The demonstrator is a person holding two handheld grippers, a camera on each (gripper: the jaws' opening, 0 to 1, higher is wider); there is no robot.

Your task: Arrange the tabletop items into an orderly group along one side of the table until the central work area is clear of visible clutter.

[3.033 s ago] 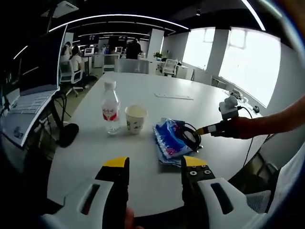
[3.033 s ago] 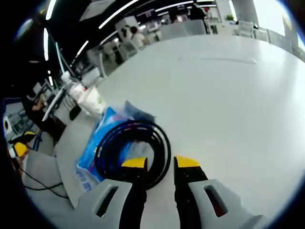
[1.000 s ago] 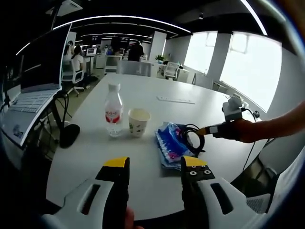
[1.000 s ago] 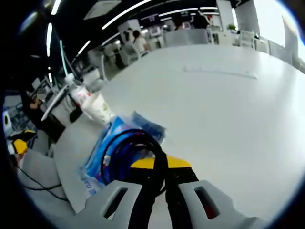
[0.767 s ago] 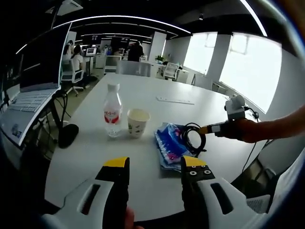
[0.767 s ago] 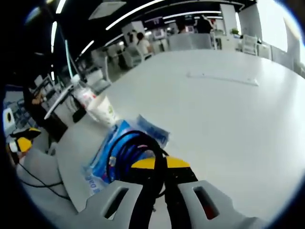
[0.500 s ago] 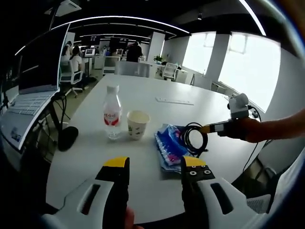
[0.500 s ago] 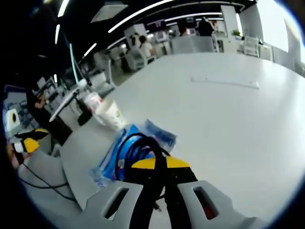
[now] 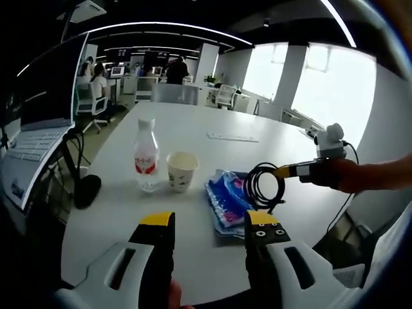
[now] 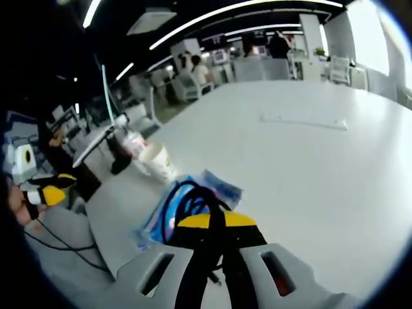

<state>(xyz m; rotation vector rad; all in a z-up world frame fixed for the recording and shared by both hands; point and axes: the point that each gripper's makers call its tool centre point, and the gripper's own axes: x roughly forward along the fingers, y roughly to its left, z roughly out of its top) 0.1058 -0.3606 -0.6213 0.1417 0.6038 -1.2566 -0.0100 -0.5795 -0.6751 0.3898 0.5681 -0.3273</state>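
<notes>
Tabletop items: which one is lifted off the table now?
The coiled black cable, held up by the right claw; bottle, paper cup and blue packet rest on the table.

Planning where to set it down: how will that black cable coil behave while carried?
The cable coil hangs off the right gripper, so it is probably floppy and may swing. It looks light. Its loops could loosen when released.

Table [image 9: 193,138] count, left gripper view:
- 1 plastic water bottle [image 9: 146,154], red label
- 1 paper cup [image 9: 182,170]
- 1 coiled black cable [image 9: 264,185]
- blue packets [image 9: 225,201]: stacked, looks like 2+, exact no. can't tell
- 1 flat white strip [image 9: 232,137], far side of table
- 1 laptop [image 9: 32,145], on separate stand at left

Grippers: 2, i.e. left gripper [image 9: 207,226] and right gripper [image 9: 284,172].

Background: approx. 3 people, several white chairs; too small for exact count.
</notes>
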